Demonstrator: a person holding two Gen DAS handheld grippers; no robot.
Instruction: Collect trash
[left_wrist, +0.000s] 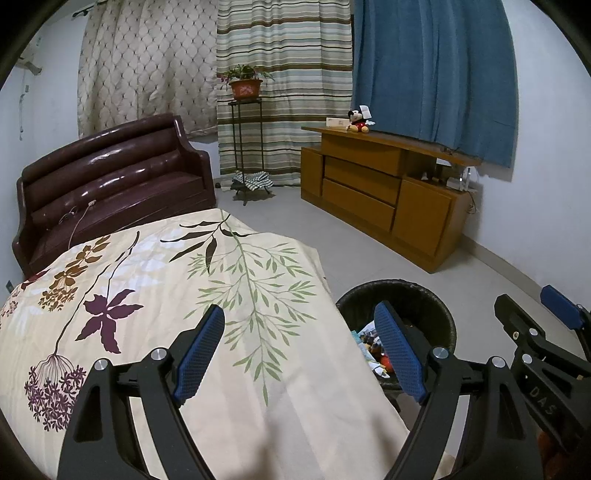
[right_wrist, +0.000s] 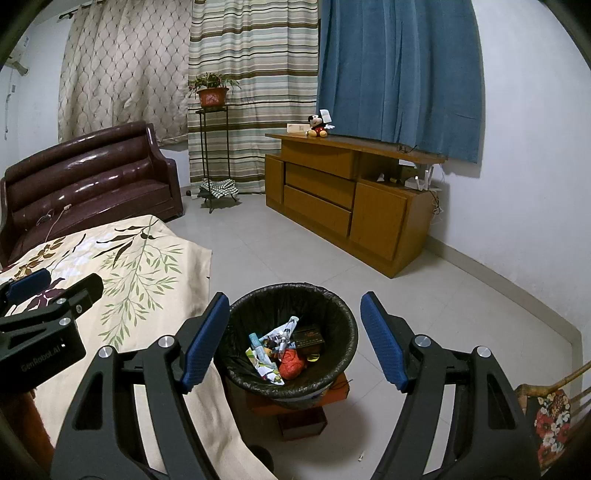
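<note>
My left claw (left_wrist: 299, 354) hangs released and empty over the cream floral-print cloth covering the desk (left_wrist: 155, 295); my right claw (right_wrist: 295, 341) is likewise spread wide, holding nothing, above the round bin lined with a black plastic bag (right_wrist: 332, 306). Crumpled wrappers and an orange wad (right_wrist: 291, 363) already lie inside. No loose trash shows on the cloth; collection appears largely complete.

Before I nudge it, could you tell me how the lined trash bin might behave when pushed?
The trash bin probably tips easily: it seems perched on a small box narrower than itself. It likely weighs little, holding only crumpled wrappers. Its thin black liner looks floppy and slippery.
</note>
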